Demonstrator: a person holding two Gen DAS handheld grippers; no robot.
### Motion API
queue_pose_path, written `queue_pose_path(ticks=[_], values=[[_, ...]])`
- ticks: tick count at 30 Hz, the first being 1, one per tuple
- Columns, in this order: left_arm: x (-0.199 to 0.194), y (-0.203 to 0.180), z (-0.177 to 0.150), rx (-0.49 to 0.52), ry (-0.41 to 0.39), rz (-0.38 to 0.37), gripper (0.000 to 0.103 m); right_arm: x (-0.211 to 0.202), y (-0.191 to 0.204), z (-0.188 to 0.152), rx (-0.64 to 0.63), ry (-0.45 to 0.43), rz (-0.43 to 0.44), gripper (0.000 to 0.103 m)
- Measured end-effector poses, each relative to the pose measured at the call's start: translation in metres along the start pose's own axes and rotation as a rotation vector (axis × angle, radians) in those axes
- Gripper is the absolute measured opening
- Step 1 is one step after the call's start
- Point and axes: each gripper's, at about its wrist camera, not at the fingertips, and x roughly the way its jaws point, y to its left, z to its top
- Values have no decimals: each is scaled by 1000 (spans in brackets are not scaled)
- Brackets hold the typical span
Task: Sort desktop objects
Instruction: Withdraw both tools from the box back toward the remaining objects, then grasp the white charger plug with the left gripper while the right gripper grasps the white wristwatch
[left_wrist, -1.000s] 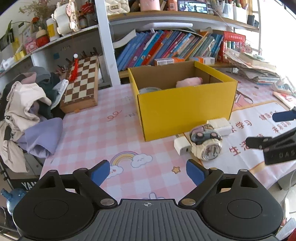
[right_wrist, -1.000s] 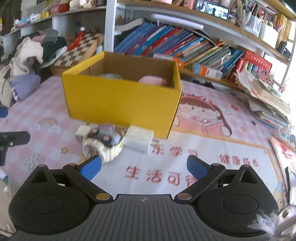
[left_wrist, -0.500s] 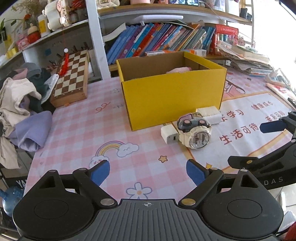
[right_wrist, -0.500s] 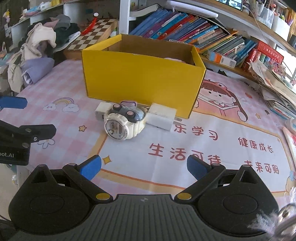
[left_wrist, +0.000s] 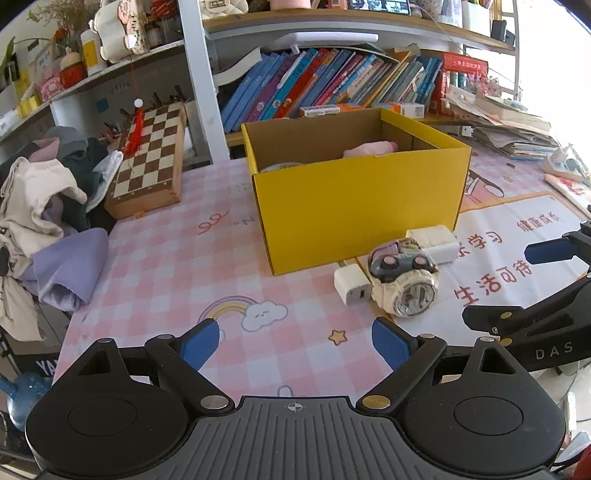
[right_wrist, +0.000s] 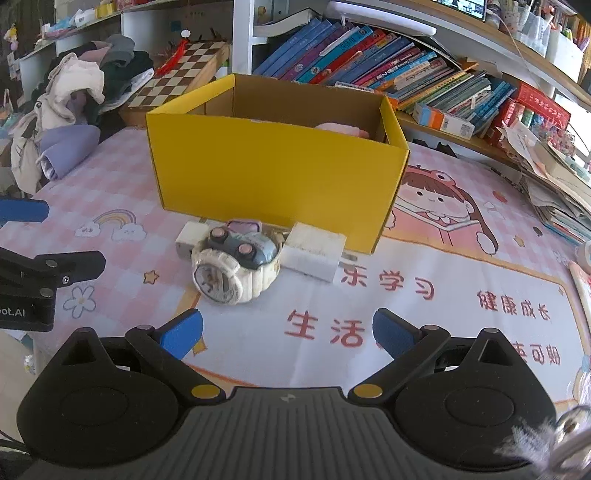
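Note:
A yellow cardboard box (left_wrist: 354, 206) (right_wrist: 273, 173) stands open on the pink checked desk mat, with a pink soft item (left_wrist: 369, 149) inside. In front of it lie a white watch (left_wrist: 410, 293) (right_wrist: 221, 278) with a small grey toy car (left_wrist: 400, 262) (right_wrist: 240, 247) on top, a white charger (left_wrist: 351, 286) (right_wrist: 188, 238) and a white block (left_wrist: 434, 240) (right_wrist: 314, 251). My left gripper (left_wrist: 295, 343) is open and empty, short of the watch and to its left. My right gripper (right_wrist: 287, 334) is open and empty, just short of the watch and to its right.
A chessboard (left_wrist: 151, 158) leans at the back left beside a heap of clothes (left_wrist: 44, 206). Books (left_wrist: 332, 85) fill the shelf behind the box. Stacked papers (left_wrist: 509, 133) lie at the right. A printed poster mat (right_wrist: 424, 295) covers the right half of the desk.
The right gripper has tipped slightly, so the box and watch sit a little differently in its view. Both grippers stay open. Nothing on the desk has moved.

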Motion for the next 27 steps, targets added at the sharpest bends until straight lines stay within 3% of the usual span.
queue_pose_path(ticks=[4, 8, 11, 20, 27], values=[[5, -1, 4, 0, 2, 0, 92, 6, -2, 7, -10, -1, 23, 97], [9, -4, 9, 4, -2, -11, 92, 14, -5, 14, -18, 5, 46, 83], [12, -6, 12, 6, -5, -19, 92, 20, -6, 18, -25, 14, 62, 79], [29, -3, 12, -26, 46, -25, 92, 39, -6, 34, -45, 30, 108, 78], [40, -6, 14, -29, 64, -50, 91, 45, -28, 44, 72, 5, 178, 77]])
